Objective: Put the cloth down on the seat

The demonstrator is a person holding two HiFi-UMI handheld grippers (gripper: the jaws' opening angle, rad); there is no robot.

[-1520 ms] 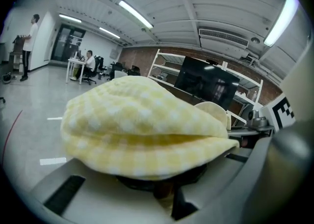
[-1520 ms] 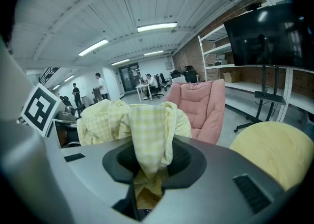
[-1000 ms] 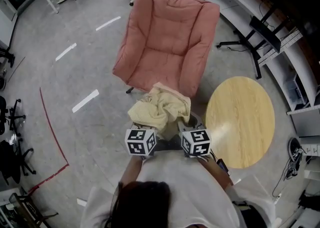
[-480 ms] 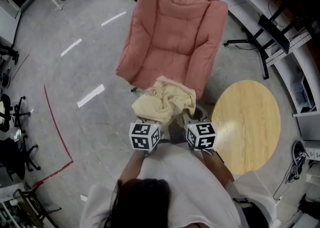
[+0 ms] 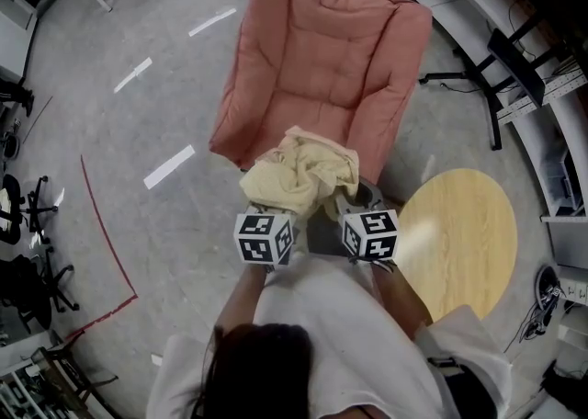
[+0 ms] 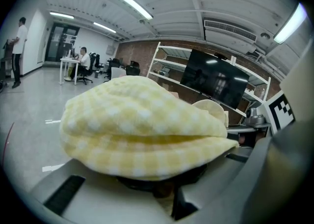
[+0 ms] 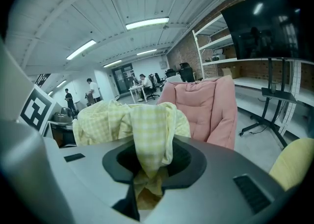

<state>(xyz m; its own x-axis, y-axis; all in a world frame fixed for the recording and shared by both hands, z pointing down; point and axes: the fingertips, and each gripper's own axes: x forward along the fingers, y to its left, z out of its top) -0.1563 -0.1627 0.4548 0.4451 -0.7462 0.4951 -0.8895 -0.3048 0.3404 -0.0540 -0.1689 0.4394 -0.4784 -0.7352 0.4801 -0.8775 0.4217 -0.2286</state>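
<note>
Hanging bunched and crumpled, pale-yellow checked cloth [image 5: 299, 178] is over the front edge of the pink armchair [image 5: 322, 59] seat. The left gripper [image 5: 274, 215] and right gripper [image 5: 342, 206] are side by side just in front of the armchair, both with jaws pinched narrow on cloth folds, the 2 pointing toward the armchair.

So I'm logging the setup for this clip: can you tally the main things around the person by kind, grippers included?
pink armchair: 1
yellow cloth: 1
round wooden table: 1
grippers: 2, the left gripper and the right gripper, both shut on the cloth
Total: 5
</note>
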